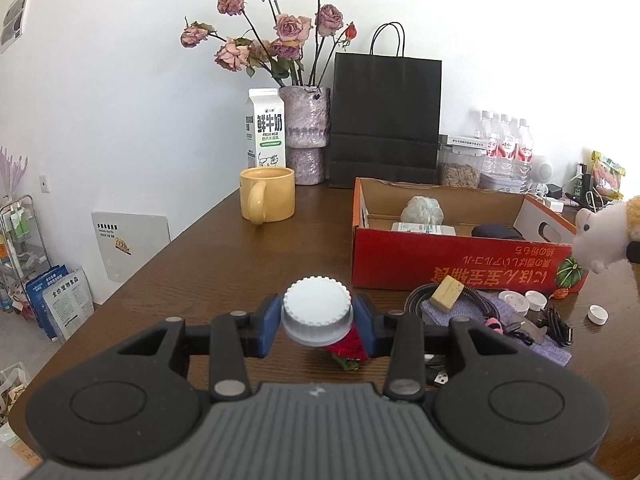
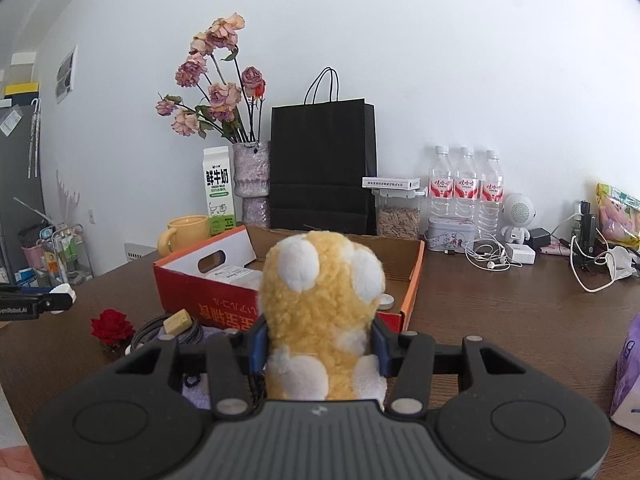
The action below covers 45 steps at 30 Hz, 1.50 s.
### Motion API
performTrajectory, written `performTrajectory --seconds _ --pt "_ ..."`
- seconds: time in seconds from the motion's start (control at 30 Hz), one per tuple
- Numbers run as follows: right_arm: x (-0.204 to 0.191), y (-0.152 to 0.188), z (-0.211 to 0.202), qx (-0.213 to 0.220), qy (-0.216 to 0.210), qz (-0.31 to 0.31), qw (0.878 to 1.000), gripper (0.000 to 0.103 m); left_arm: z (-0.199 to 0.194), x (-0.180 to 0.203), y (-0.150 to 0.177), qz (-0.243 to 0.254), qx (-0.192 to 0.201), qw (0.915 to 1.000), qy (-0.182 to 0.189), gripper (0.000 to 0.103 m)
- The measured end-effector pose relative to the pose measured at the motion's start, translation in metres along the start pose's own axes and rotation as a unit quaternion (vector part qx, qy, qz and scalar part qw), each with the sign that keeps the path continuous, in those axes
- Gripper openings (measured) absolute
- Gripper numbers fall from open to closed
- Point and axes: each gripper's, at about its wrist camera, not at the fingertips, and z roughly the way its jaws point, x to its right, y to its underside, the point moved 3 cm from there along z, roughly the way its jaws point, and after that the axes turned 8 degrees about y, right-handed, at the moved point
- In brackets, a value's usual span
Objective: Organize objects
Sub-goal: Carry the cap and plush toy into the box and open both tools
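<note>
Both grippers are loaded above the wooden table (image 1: 224, 248). The left gripper (image 1: 318, 322) is clamped on a white ribbed cap (image 1: 316, 308), its blue pads tight against either side, and it holds the cap over the table just short of the red cardboard box (image 1: 452, 260). The right gripper (image 2: 320, 344) is squeezed around a fluffy yellow-and-white plush toy (image 2: 320, 312), whose body fills the gap between the pads and bulges above them; it hangs in front of the box's open near end. Judging by what already lies in the box, the step is probably to carry both things over the rim and set them inside. To do it well, each hand should clear the cardboard wall before lowering, since the plush is bulky and could catch the flap with the handle slot (image 2: 216, 260). The cap is small and gripped only by its edge, so it wants a level, unhurried carry. It would be wise to take turns at the opening, and to aim for bare cardboard, not the white packet (image 1: 424, 228) or the dark pouch (image 1: 496, 232) already there.
</note>
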Motion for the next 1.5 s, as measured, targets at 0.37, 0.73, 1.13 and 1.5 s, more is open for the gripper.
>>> performTrajectory --seconds 0.37,0.73,1.13,1.5 --pt "-0.014 -0.03 0.026 0.018 -0.02 0.021 0.999 0.048 0.021 0.033 -0.041 0.018 0.039 0.9981 0.043 0.041" --pt "-0.026 -0.069 0.086 0.024 -0.045 0.028 0.998 0.048 0.075 0.063 -0.086 0.015 0.064 0.9948 0.078 0.041" --pt "-0.031 -0.093 0.154 0.018 -0.055 0.055 0.997 0.048 0.14 0.079 -0.124 0.011 0.071 0.9947 0.074 0.041" --pt "-0.019 -0.089 0.214 -0.035 -0.063 0.072 0.995 0.048 0.204 0.077 -0.134 0.003 0.043 0.997 0.064 0.041"
